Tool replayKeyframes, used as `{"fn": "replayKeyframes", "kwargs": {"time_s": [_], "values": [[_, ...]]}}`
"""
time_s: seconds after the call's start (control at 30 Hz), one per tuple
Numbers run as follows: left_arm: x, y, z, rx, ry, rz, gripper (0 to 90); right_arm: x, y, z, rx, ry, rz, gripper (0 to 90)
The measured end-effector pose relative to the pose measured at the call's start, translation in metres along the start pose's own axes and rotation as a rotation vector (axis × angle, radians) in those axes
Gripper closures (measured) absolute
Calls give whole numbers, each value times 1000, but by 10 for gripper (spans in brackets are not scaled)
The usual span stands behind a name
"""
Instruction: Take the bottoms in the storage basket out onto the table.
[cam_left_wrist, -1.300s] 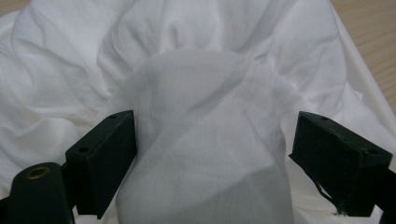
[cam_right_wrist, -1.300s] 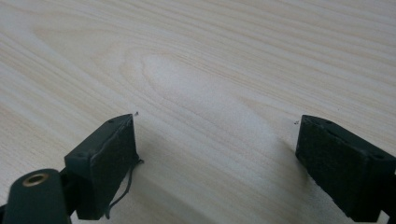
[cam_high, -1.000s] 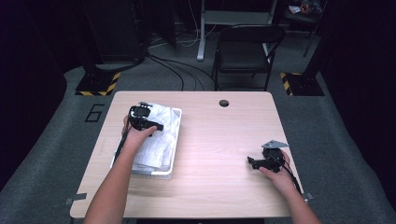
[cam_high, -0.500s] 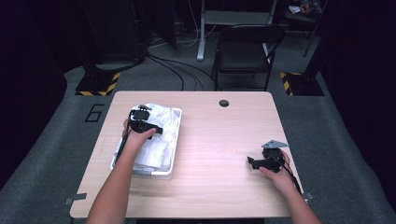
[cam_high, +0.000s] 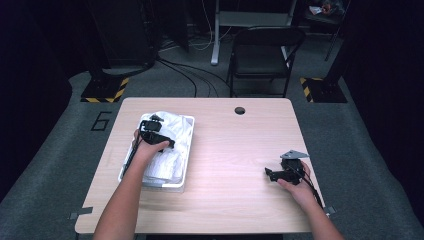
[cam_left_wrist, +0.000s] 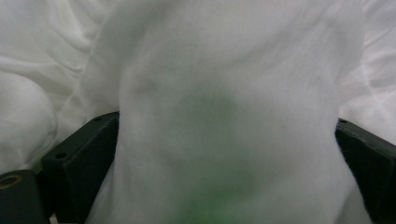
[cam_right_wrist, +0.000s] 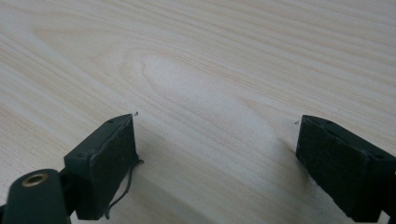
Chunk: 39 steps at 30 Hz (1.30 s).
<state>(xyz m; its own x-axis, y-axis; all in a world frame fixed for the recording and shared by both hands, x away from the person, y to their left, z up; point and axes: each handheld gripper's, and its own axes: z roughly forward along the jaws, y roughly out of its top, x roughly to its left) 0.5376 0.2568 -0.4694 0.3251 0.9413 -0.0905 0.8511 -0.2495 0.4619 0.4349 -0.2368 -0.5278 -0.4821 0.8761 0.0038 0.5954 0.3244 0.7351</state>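
- Left gripper (cam_high: 151, 126) jaws just opened wide; white cloth (cam_left_wrist: 224, 116) bulging between its fingers (cam_left_wrist: 79, 158), apparently released into the bin (cam_high: 187, 150).
- Right gripper (cam_right_wrist: 217, 163) spread, nothing between, over bare table (cam_right_wrist: 224, 56).

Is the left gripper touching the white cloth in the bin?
Touching. In the left gripper view, the white cloth bulges between the jaws, which have just been opening, and lies against both of them. In the high view, the left gripper sits down in the bin.
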Motion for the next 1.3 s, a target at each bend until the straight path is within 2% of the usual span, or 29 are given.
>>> {"fn": "replayKeyframes", "kwargs": {"time_s": [0.1, 0.33, 0.57, 0.63, 0.67, 0.7, 0.83, 0.9, 1.07, 1.3], "values": [[0, -2, 2, -8, -2, -3, 37, 0, 0, 0, 0, 0, 0, 116], [4, -8, 5, -29, -36, -12, 36, 0, 0, 0, 0, 0, 0, 115], [0, -8, 10, -6, -6, 44, 24, 0, 0, 0, 0, 0, 0, 115], [-1, -8, 11, -2, -2, 47, 26, 0, 0, 0, 0, 0, 0, 116], [-2, -9, 12, -3, 1, 32, 27, 0, 0, 0, 0, 0, 0, 116], [-2, -9, 12, 0, 8, 52, 27, 0, 0, 0, 0, 0, 0, 116], [-5, -8, 14, 18, 30, 80, 40, 0, 0, 0, 0, 0, 0, 116], [-6, -9, 15, 16, 43, 87, 63, 0, 0, 0, 0, 0, 1, 115], [-7, -10, 14, 17, 41, 101, 148, 0, 0, 0, 0, 0, 0, 116], [-8, -10, 9, 13, 48, 117, 317, 0, 0, 0, 0, 0, 0, 116]]}}
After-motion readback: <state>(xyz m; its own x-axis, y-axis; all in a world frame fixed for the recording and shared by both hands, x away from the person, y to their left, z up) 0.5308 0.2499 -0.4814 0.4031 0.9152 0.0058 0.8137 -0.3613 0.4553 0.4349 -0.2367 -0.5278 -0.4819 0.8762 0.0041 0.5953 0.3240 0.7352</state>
